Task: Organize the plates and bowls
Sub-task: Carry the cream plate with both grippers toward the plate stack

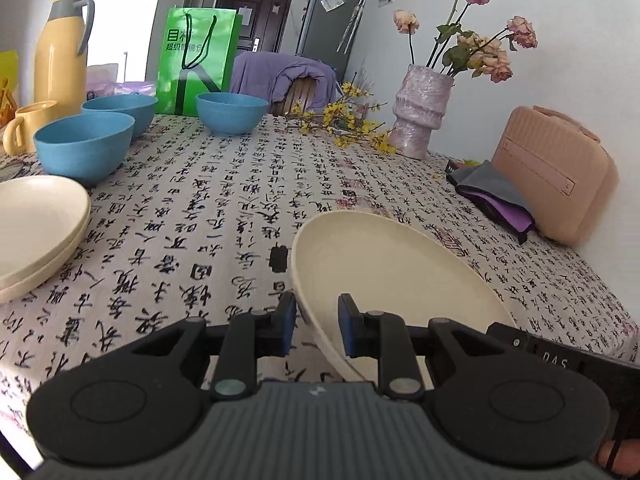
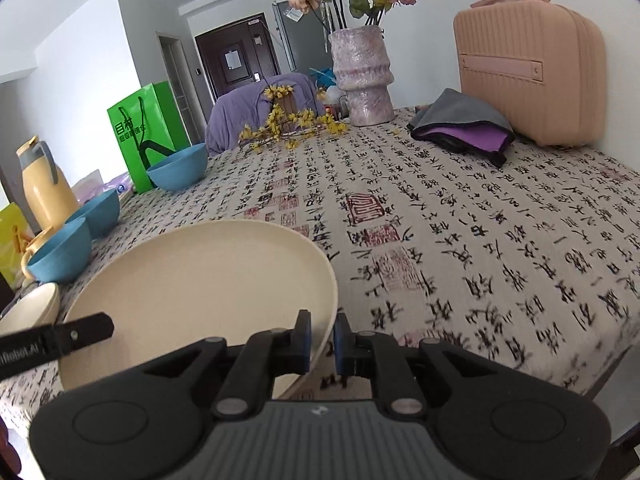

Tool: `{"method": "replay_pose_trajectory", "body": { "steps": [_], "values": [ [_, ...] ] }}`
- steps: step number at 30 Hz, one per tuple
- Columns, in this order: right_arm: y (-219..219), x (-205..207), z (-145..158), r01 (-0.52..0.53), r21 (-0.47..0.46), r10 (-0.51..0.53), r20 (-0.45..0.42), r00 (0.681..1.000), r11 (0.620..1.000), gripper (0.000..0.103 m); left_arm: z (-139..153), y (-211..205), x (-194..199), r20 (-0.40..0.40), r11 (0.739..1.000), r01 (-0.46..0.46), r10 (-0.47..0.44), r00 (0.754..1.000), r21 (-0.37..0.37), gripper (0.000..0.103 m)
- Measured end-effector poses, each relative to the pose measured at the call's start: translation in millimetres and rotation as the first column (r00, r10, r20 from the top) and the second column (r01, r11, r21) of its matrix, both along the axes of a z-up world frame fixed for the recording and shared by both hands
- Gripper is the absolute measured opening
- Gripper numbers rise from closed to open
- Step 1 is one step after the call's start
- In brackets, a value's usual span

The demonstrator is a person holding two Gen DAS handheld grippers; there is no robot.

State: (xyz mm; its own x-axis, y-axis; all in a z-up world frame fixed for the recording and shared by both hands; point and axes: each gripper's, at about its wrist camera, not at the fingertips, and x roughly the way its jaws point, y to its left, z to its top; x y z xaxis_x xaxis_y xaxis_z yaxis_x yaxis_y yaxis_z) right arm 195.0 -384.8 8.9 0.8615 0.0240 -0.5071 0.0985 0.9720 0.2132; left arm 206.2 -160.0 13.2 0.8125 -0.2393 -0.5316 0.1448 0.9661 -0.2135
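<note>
A round cream plate (image 1: 400,276) with a matte, faintly speckled surface and a low raised rim is carried tilted above the table (image 1: 224,216), one edge high and the other low. The left gripper (image 1: 317,322) pinches its near rim, a blue-faced finger pad on each side of the thin edge. The right gripper (image 2: 322,340) clamps the opposite rim in the same way, its jaws nearly together with only the plate's edge between them. In the right wrist view the plate (image 2: 200,280) shows as a wide shallow disc, smooth and unmarked.

The table wears a pale cloth printed all over with black brush calligraphy and a few red seal squares. Left of the held plate lie two more cream plates (image 1: 36,228), stacked one on the other. Beyond that stack, further from the held plate, stand three blue bowls (image 1: 86,144), deep, round and matte; two sit close together and the third (image 1: 231,112) is apart, in front of a glossy green paper bag (image 1: 198,60). A yellow jug (image 1: 62,48) with a grey handle rises behind the bowls. Beyond the plate to the right stands a ribbed, mottled lilac vase (image 1: 420,114) of dried roses, and further right a ridged pink case (image 1: 556,172) with folded grey and purple cloth (image 1: 496,196) at its foot.
</note>
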Motion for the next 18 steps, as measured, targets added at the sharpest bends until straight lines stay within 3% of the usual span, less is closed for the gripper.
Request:
{"method": "replay_pose_trajectory", "body": {
  "steps": [8,18],
  "values": [
    [28.5,0.9,11.6,-0.042,-0.034,0.043,0.021,0.999,0.999,0.012,5.4,24.9,-10.3,0.04,0.999,-0.047,0.047,0.998,-0.008,0.023],
    [126.2,44.6,18.5,-0.228,-0.08,0.23,0.014,0.973,0.97,0.013,11.9,123.0,-6.2,0.05,0.972,-0.231,0.234,0.971,-0.049,0.023]
  ]
}}
